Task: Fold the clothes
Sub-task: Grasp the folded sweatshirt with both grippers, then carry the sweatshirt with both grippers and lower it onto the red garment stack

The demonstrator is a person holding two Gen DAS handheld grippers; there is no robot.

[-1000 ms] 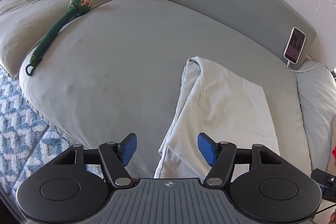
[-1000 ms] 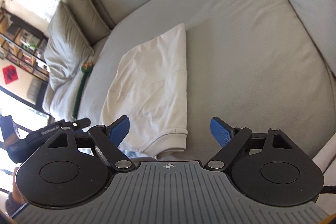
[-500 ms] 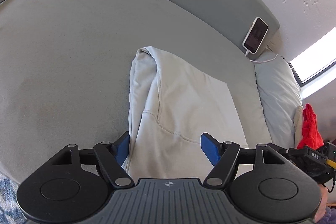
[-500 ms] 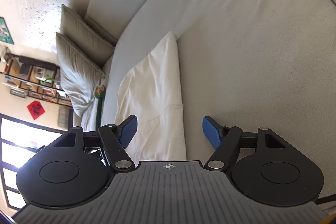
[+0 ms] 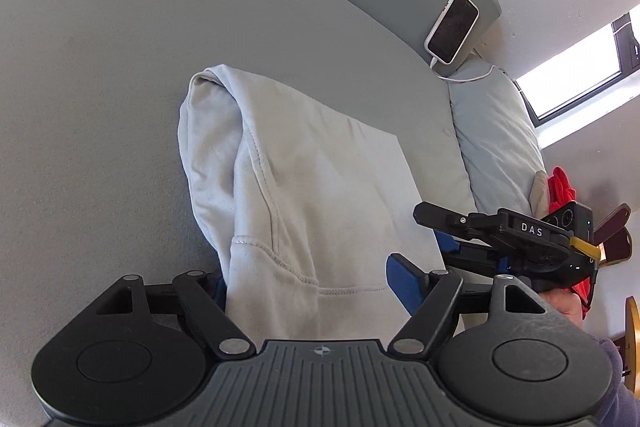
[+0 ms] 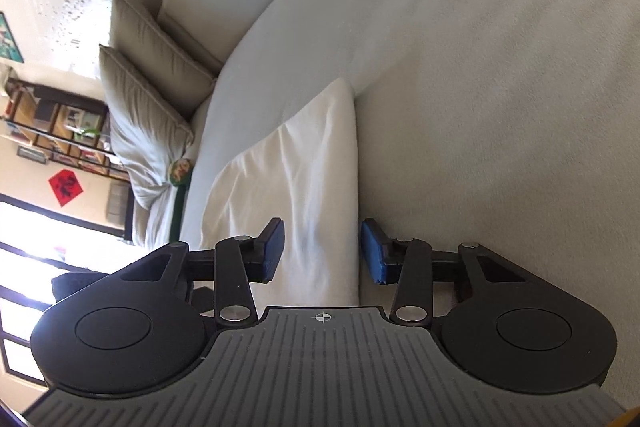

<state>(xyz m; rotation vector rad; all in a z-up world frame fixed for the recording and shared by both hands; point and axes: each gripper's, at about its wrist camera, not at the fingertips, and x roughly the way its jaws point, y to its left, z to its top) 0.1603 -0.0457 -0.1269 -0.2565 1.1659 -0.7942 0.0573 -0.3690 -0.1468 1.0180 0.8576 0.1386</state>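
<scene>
Left wrist view shows the folded pale sweatshirt (image 5: 320, 195) lying on the grey sofa seat (image 5: 100, 87), the left gripper (image 5: 308, 287) opening astride its near hem, while the right gripper (image 6: 322, 253) closes around the sweatshirt's right edge, pads not yet pressing.

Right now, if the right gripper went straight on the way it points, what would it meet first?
Probably the folded sweatshirt: its near edge already lies between the closing jaws of the right gripper, pads not yet on it. Beyond that comes the grey cushion; depth is unclear.
</scene>
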